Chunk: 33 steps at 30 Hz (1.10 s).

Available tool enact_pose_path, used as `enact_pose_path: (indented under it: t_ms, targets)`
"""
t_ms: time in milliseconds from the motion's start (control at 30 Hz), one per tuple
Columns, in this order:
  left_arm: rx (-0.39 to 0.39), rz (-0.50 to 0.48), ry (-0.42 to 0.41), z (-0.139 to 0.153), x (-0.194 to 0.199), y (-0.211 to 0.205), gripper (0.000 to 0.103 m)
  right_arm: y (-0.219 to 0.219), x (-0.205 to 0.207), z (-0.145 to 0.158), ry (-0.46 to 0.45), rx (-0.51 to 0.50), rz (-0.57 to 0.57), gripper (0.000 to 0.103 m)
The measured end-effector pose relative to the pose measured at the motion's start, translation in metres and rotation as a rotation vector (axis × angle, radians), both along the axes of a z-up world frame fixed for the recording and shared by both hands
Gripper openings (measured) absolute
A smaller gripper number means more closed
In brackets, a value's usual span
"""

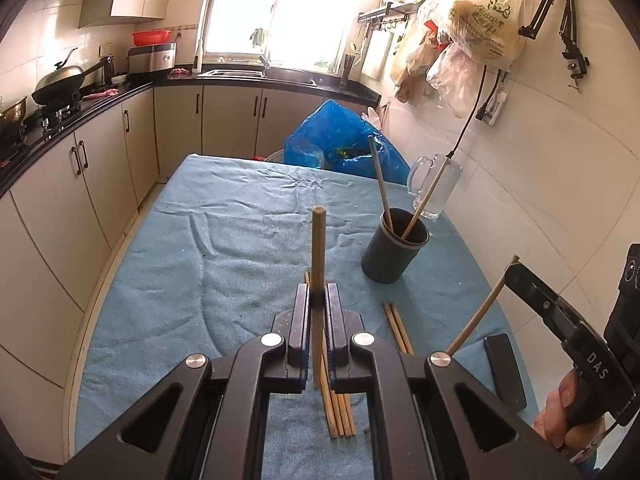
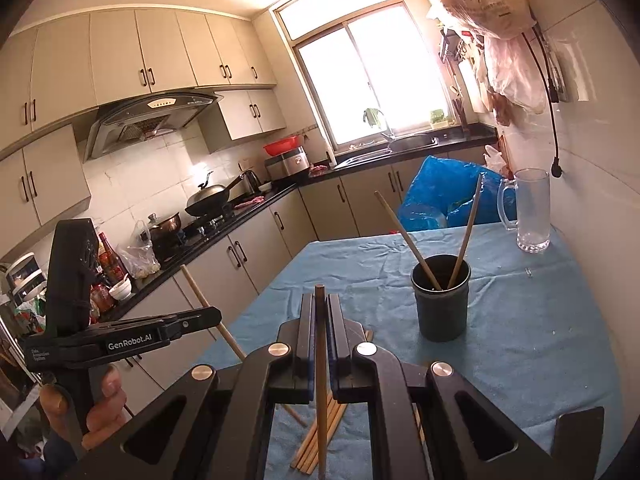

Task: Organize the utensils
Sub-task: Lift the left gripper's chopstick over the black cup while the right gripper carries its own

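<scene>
My left gripper (image 1: 319, 289) is shut on a wooden chopstick (image 1: 319, 240) that stands upright between its pads. My right gripper (image 2: 320, 299) is shut on another chopstick (image 2: 321, 380), also held upright. Each gripper shows in the other's view: the right one (image 1: 511, 271) at the table's right edge, the left one (image 2: 217, 315) off the table's left side. A dark utensil holder (image 1: 390, 258) (image 2: 440, 312) stands ahead on the blue cloth with two chopsticks leaning in it. Several loose chopsticks (image 1: 340, 412) (image 2: 314, 440) lie on the cloth beneath both grippers.
A blue towel (image 1: 224, 248) covers the table. A glass mug (image 1: 436, 188) (image 2: 532, 212) stands behind the holder by the tiled wall. A blue plastic bag (image 1: 340, 136) sits past the far edge. A black flat object (image 1: 505, 372) lies at the right. Kitchen cabinets run along the left.
</scene>
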<state>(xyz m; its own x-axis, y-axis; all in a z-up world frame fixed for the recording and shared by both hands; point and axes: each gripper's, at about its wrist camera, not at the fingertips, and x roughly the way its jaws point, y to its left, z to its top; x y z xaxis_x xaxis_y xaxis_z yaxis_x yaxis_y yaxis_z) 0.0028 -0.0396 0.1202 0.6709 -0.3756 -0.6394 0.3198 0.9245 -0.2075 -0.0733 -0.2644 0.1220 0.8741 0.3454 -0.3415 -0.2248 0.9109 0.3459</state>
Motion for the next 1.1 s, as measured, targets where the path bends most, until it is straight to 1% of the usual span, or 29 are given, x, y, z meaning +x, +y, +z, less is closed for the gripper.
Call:
enact_pose_path:
  t_ms: [300, 733, 1100]
  targets:
    - [0.000, 0.001, -0.004, 0.001, 0.000, 0.001, 0.006, 0.001, -0.001, 0.003, -0.003, 0.002, -0.010, 0.006]
    - [0.015, -0.012, -0.013, 0.008, 0.002, -0.004, 0.006, -0.005, -0.005, 0.012, -0.033, 0.000, -0.031, 0.006]
    - [0.015, -0.059, 0.005, 0.012, 0.011, -0.018, 0.006, -0.012, -0.001, 0.015, -0.033, -0.007, -0.045, 0.006]
